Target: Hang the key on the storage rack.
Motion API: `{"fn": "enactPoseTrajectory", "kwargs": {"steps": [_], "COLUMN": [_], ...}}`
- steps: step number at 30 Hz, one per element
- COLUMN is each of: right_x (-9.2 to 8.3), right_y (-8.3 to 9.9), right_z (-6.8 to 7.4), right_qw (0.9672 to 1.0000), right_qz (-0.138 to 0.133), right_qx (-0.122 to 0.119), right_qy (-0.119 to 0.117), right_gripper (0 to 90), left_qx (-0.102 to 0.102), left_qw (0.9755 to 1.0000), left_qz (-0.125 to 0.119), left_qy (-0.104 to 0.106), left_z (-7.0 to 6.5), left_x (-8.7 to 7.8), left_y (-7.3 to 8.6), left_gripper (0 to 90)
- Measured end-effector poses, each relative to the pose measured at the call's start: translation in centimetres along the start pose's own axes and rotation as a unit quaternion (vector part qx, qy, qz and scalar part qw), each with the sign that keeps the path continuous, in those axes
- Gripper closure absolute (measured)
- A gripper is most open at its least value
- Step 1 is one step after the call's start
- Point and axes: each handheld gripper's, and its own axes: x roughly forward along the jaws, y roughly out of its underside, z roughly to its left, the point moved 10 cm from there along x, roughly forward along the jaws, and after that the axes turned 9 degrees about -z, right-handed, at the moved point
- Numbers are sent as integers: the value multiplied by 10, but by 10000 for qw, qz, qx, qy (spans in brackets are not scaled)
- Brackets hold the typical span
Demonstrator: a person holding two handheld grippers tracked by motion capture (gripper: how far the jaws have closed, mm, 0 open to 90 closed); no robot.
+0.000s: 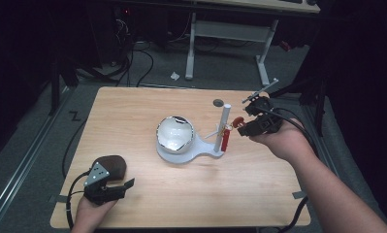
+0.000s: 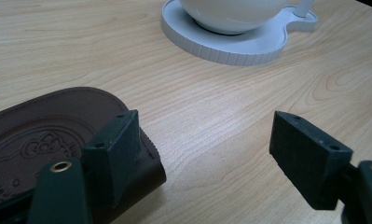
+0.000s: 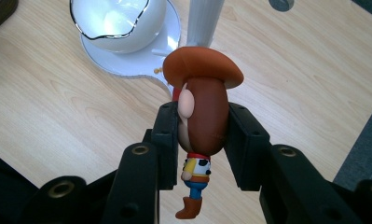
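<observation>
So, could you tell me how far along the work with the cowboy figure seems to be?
Done: the right gripper is shut on the cowboy figure, clamping its head. In hand: the figure is held off the table beside the white post of the stand that carries the glossy bowl. Left: probably hanging or setting it at the stand. The left gripper is open over bare table beside the brown leather case.
</observation>
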Motion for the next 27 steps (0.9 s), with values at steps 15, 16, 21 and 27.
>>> {"fn": "enactPoseTrajectory", "kwargs": {"steps": [15,16,21,27], "right_x": [35,37,47,70], "right_y": [26,28,35,47], "right_z": [0,0,0,-2], "right_qw": [9994,9994,9989,9981], "right_qz": [85,94,99,121], "right_qx": [212,228,313,453], "right_qy": [-244,-256,-330,-408], "right_gripper": [670,670,670,668], "left_qx": [2,2,-5,-19], "left_qw": [10000,10000,10000,10000], "left_qz": [18,18,11,3], "left_qy": [-5,-5,-2,-6], "left_z": [0,0,0,0], "left_x": [0,0,0,0], "left_y": [1,1,1,1], "left_gripper": [249,249,249,249]}}
